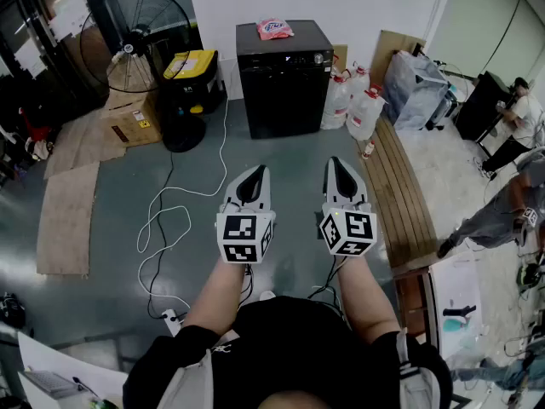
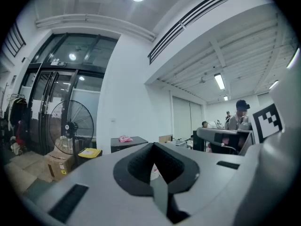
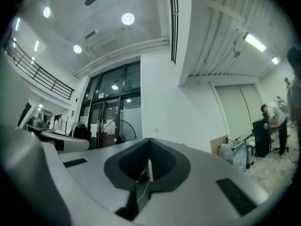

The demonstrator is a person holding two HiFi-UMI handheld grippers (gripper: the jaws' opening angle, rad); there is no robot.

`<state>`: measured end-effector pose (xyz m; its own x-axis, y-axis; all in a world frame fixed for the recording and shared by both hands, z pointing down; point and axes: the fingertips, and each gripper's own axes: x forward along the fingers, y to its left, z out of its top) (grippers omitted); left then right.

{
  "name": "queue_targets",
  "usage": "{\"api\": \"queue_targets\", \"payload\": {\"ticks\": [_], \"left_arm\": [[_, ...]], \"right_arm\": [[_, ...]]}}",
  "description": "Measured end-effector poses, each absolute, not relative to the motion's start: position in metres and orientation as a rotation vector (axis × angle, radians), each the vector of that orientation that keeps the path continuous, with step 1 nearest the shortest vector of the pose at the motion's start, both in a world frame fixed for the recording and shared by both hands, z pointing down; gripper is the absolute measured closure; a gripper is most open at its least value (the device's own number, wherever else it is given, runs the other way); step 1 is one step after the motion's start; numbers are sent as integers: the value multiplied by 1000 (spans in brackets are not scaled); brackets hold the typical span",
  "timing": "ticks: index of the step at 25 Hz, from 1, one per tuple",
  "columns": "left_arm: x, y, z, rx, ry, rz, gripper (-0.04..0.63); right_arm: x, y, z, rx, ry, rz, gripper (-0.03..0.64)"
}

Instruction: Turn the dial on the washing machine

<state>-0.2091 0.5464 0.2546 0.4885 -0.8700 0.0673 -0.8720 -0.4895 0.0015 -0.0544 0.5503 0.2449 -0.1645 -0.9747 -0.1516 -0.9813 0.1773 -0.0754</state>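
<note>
Nearest the head camera is the person's black short-sleeved top, with both forearms stretched forward side by side and roughly level. The grey-and-black left gripper [image 1: 254, 175] and the matching right gripper [image 1: 339, 167] each carry a cube with square markers. Each gripper's own view shows its dark ribbed pads pressed together with nothing between them, so both tongs are closed and empty. Both point at the boxy black washing machine [image 1: 283, 79], which stands well ahead against the white wall with its front facing the person. Its control strip runs side to side along the top front edge. The small silvery dial [image 1: 318, 58] sits at the right end of that strip, too small to tell which way it points. A pink packet [image 1: 274, 29] lies on the machine's lid. Left of the machine stand a black bin with a yellow lid [image 1: 189, 65], a black pedestal fan [image 1: 140, 41] and a brown cardboard box [image 1: 132, 118]. Right of it are white plastic jugs [image 1: 353, 100] and a grey plastic sack [image 1: 417, 79]. A white cable [image 1: 183, 203] loops over the grey floor to the left of the grippers. A long wooden bench [image 1: 400, 194] runs along their right. The floor straight between grippers and machine is bare. People stand far right.
</note>
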Motion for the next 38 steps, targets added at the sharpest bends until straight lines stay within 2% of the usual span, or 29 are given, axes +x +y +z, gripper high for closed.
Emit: {"api": "queue_targets", "payload": {"ticks": [22,38], "left_arm": [[-226,519,260,2738,-1516,92,586],[-231,424,260,2781,-1555,78,586]], "right_arm": [[-76,523,251,-1937,2234,50,617],[-71,429,247,-1919,2216,119,617]]}}
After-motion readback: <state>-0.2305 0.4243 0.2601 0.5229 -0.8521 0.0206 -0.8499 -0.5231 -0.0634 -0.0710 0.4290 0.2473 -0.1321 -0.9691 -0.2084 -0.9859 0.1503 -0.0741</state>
